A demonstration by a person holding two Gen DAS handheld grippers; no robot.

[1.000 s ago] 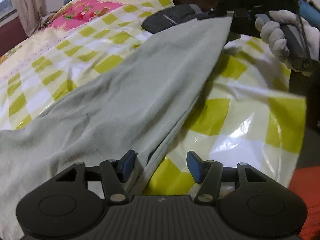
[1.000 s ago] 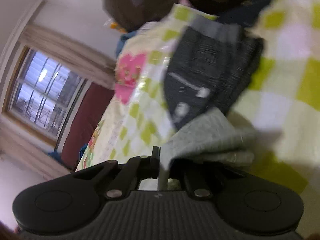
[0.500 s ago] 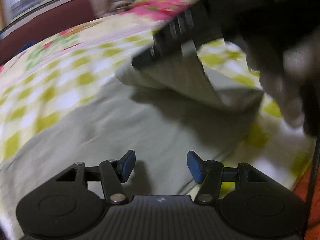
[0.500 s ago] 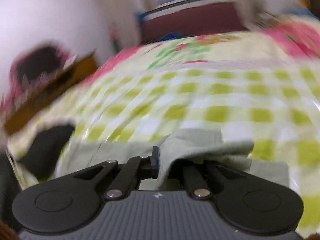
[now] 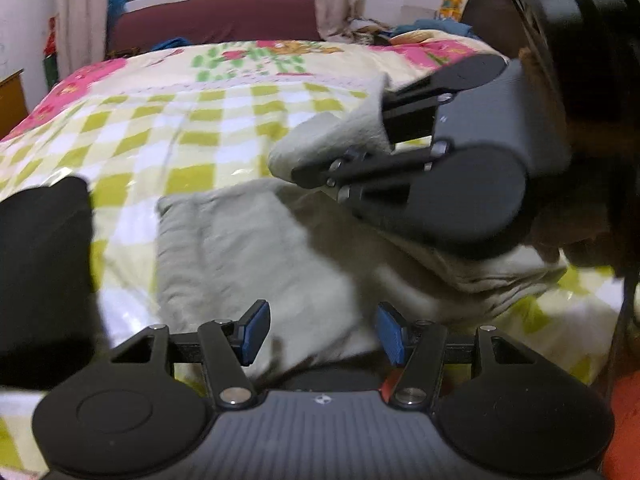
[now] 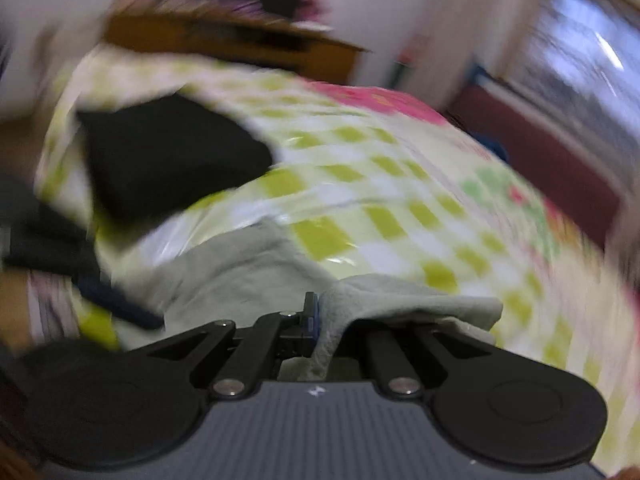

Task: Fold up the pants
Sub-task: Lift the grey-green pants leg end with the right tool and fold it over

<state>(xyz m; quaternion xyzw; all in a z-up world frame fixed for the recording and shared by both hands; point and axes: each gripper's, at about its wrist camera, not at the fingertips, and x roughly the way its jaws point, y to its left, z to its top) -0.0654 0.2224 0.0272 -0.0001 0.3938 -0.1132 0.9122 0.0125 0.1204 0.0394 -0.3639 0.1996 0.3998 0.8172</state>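
One pair of grey pants (image 5: 256, 264) lies on the checked bedspread (image 5: 192, 128), with one dark folded garment (image 5: 40, 280) just beside it. There are two grippers. The right gripper (image 6: 316, 320) is clamped on a raised edge of the pants; the left gripper (image 5: 318, 330) hovers above the cloth, blue pads apart, holding nothing. Only the left view shows the right gripper lifting that edge; the right view is blurred.
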